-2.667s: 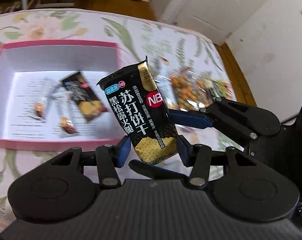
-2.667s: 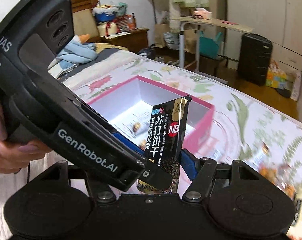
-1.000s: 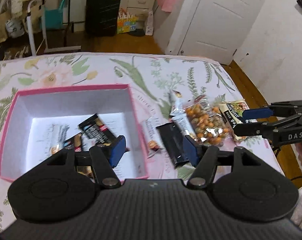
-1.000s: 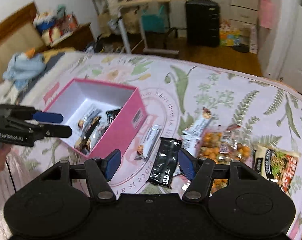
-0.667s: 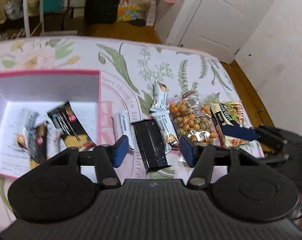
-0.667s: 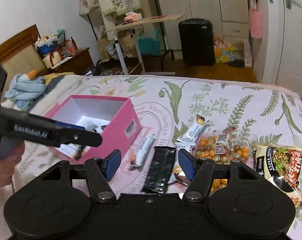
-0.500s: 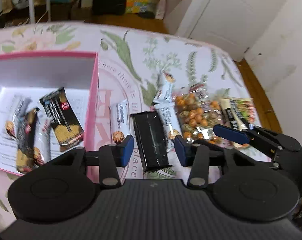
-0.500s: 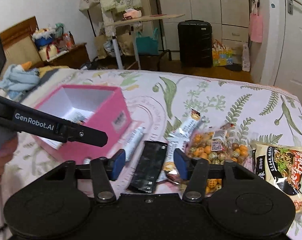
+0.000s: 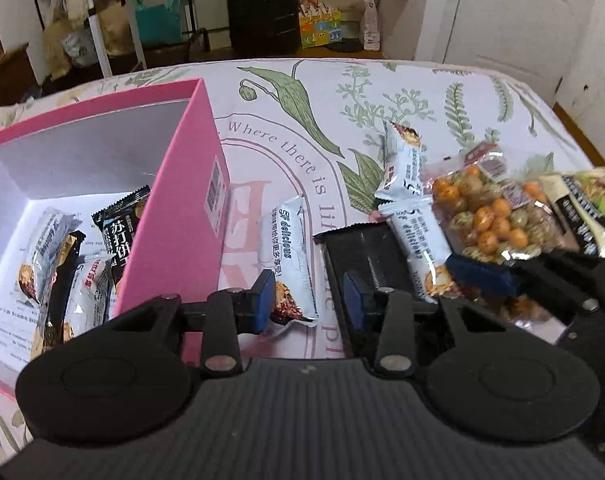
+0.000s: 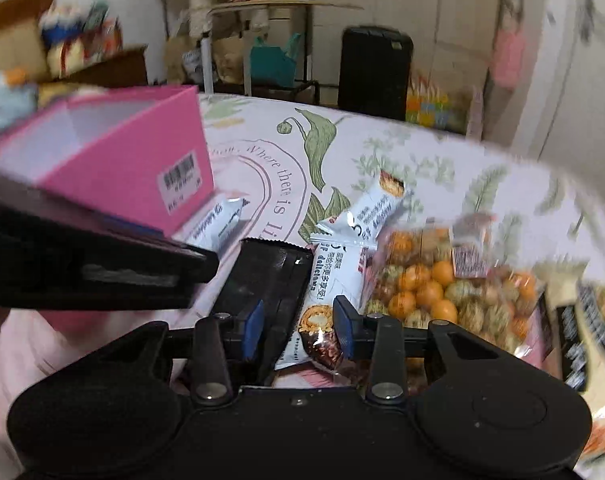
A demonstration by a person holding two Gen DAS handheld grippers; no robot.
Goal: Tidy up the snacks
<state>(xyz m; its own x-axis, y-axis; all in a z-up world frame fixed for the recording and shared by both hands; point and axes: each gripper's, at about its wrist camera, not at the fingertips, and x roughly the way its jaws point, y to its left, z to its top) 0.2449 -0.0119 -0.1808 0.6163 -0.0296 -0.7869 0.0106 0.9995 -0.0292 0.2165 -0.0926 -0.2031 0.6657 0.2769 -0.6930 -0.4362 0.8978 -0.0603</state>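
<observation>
Snacks are sitting partly sorted: several packets (image 9: 118, 236) are lying in the pink box (image 9: 174, 184), about six are waiting on the bed (image 9: 382, 96), and both the left gripper (image 9: 308, 300) and right gripper (image 10: 298, 326) are hovering part-open, holding nothing.

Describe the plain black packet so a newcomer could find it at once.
Start at the pink box on the floral cloth. To its right lies a white bar, then the black packet, flat, a second white bar overlapping its right edge. It alone is dark and shows no print.
</observation>
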